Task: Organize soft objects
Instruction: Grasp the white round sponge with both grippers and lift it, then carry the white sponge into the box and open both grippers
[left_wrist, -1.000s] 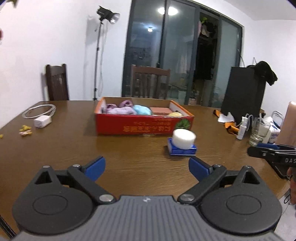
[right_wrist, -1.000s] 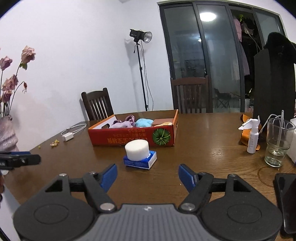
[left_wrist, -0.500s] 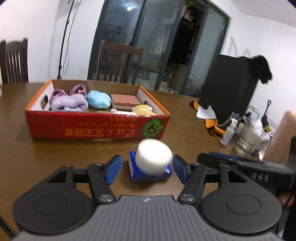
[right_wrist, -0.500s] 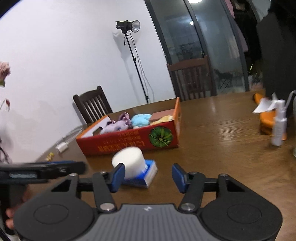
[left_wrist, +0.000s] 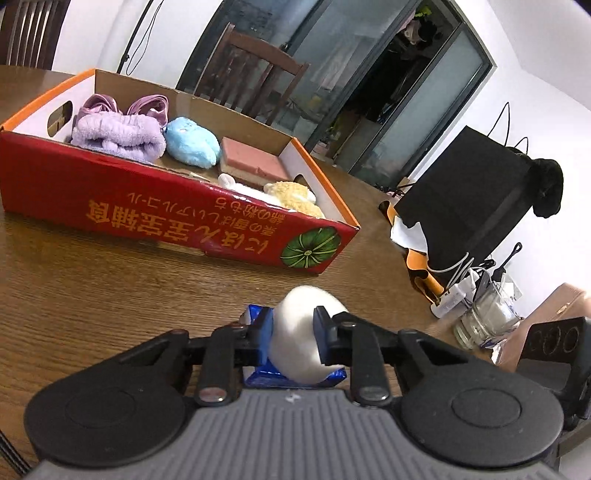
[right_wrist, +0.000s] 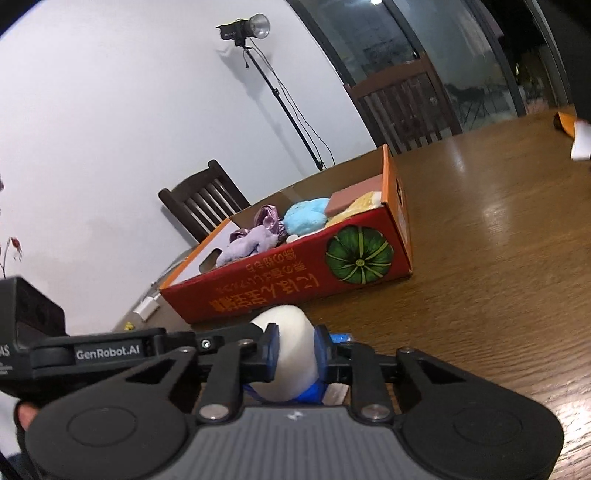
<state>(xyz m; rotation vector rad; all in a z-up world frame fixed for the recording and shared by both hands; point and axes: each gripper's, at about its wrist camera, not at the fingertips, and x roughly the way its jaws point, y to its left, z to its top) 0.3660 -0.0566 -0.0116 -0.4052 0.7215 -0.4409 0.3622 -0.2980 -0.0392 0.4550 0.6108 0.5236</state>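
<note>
Both grippers, left (left_wrist: 293, 334) and right (right_wrist: 295, 349), have just closed, squeezing one white sponge (left_wrist: 303, 339); red box (left_wrist: 177, 218) lies at 11 o'clock.

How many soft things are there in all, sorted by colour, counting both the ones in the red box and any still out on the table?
Purple: 2, fluffy purple cloth, satin purple scrunchie
Blue: 1, blue plush
Pink: 1, pink sponge
Yellow: 1, yellow plush
White: 2, white sponge in both tongs, small white piece in the box
Total: 7
</note>
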